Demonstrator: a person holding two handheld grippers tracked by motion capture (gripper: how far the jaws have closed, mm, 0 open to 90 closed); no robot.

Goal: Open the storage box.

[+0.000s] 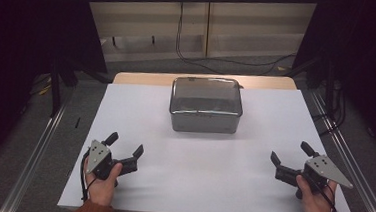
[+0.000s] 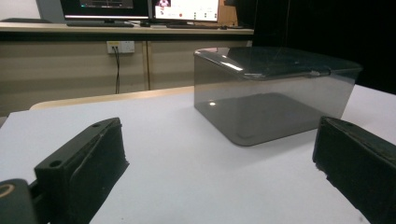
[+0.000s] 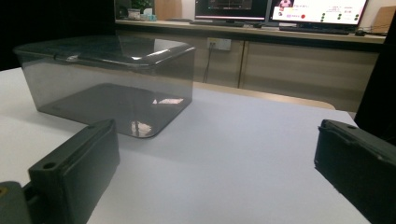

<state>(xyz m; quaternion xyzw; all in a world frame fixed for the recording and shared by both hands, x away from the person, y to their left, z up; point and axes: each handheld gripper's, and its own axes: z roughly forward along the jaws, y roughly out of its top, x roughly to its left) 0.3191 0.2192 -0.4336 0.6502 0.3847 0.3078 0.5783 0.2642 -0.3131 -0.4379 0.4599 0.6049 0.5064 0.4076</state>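
your left gripper (image 1: 125, 144) sits low over the near left part of the white table (image 1: 140, 112), jaws spread wide with nothing between them, your left hand (image 1: 101, 182) wrapped around its body from behind. in the left gripper view the same jaws rise from the bottom corners, well apart, with bare white surface between them.

your right gripper (image 1: 290, 153) mirrors it at the near right, jaws also spread and empty, your right hand (image 1: 315, 197) gripping it near the table's front edge. the grey three-cornered plate on top points out toward the right edge. in the right gripper view the two jaws stand far apart over bare table.

between and beyond both grippers, toward the far middle of the table, stands a smoky transparent box (image 1: 205, 104) with rounded corners and a lid on top (you can see straight through its walls to its floor, and it looks empty). it is well apart from either gripper. in the left gripper view the box (image 2: 273, 91) lies ahead and to the right; in the right gripper view it (image 3: 109, 84) lies ahead and to the left.

past the table's wooden far edge are pale cabinets (image 1: 197, 21) with a black cable hanging down, and monitors (image 3: 275, 10) on a counter behind them.
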